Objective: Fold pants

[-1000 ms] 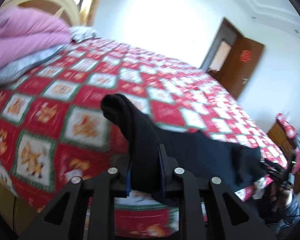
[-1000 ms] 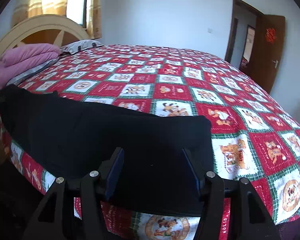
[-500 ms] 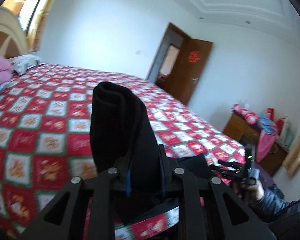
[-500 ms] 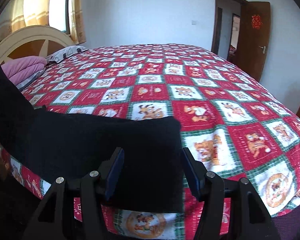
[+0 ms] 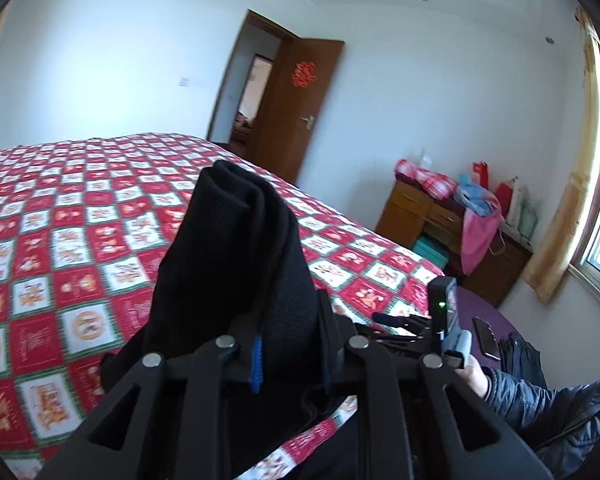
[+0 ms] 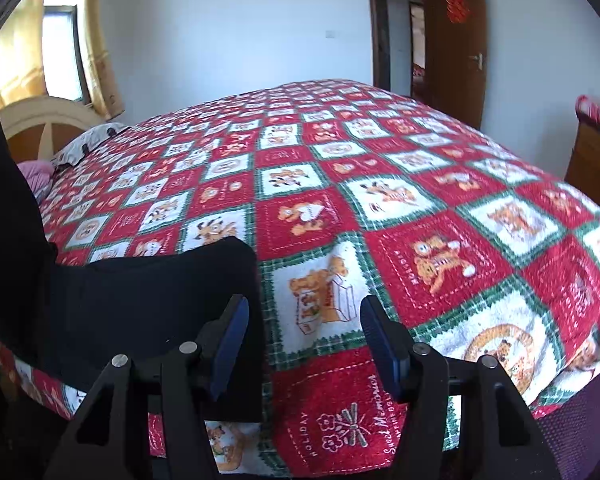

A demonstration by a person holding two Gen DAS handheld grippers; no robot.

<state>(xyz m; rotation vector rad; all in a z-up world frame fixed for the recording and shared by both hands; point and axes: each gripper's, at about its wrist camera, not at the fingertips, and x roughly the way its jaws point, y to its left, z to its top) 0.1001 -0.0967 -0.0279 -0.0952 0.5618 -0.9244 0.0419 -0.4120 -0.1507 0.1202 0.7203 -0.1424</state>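
In the left wrist view the black pants point(image 5: 236, 248) stand up in a thick bunched fold, pinched between the pads of my left gripper point(image 5: 290, 344), which is shut on them above the quilt. In the right wrist view the rest of the pants point(image 6: 140, 292) lies flat along the bed's near edge, and its lifted end rises as a dark sheet at the far left. My right gripper point(image 6: 306, 340) hovers open over the quilt. Its left finger point(image 6: 232, 336) is over the pants' right edge, with nothing pressed between the pads.
The red, white and green patchwork quilt point(image 6: 420, 208) covers the whole bed. A headboard point(image 6: 44, 120) and pillows are at the far left. A wooden dresser point(image 5: 432, 216) piled with bags stands by the window. A person's hand and dark sleeve point(image 5: 512, 392) are at the lower right.
My left gripper has lifted the pants' end off the quilt and swung it rightward, turning toward the door and dresser. My right gripper has slid right, off the cloth, so the pants' edge is now under its left finger.
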